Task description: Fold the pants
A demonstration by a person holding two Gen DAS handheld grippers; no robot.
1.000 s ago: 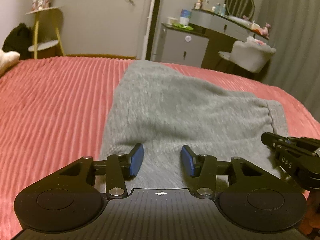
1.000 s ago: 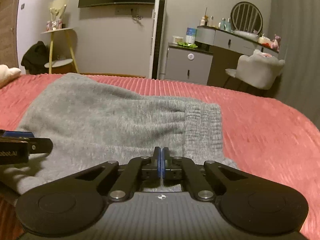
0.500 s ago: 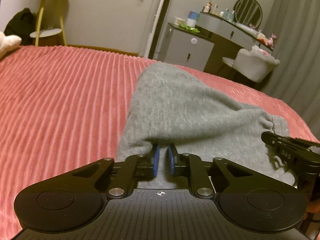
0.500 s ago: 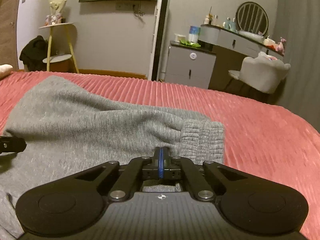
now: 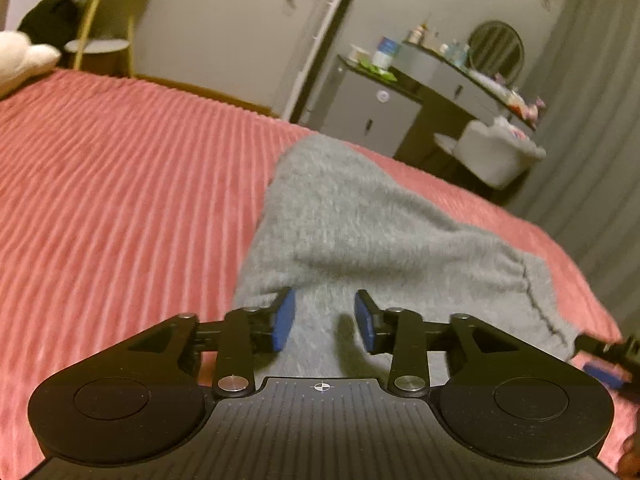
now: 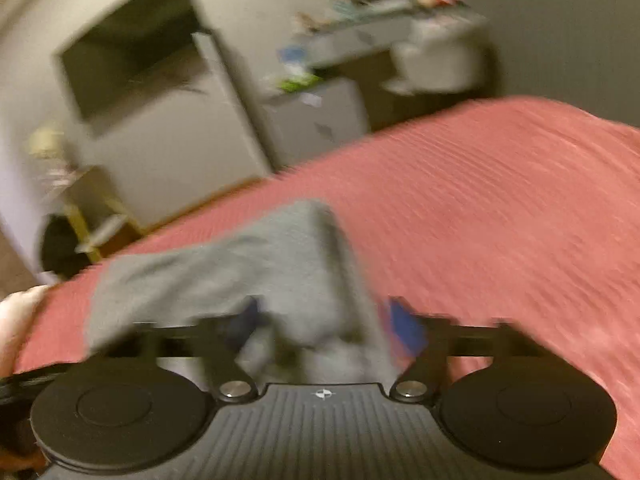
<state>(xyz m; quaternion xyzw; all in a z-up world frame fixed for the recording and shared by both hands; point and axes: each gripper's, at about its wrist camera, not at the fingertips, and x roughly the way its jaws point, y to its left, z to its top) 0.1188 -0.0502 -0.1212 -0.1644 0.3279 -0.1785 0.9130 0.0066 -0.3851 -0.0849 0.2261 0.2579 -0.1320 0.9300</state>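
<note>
Grey knit pants (image 5: 360,224) lie folded on the red ribbed bedspread (image 5: 120,200), the ribbed waistband to the right. My left gripper (image 5: 325,322) is open, its blue pads on either side of the near edge of the pants, holding nothing. The right wrist view is blurred and tilted. In it my right gripper (image 6: 328,324) is open, the pants (image 6: 240,276) just ahead of and between its blue pads. The tip of the right gripper shows at the right edge of the left wrist view (image 5: 608,360).
A white plush (image 5: 24,60) lies at the bed's far left. Beyond the bed stand a yellow-legged side table (image 5: 104,40), a grey cabinet (image 5: 372,116), a vanity with a round mirror (image 5: 496,48) and a white chair (image 5: 496,152).
Both grippers have opened and let go of the pants. The left one closed on the cloth half a second ago and is now open again. The right gripper has swung and tilted sharply.
</note>
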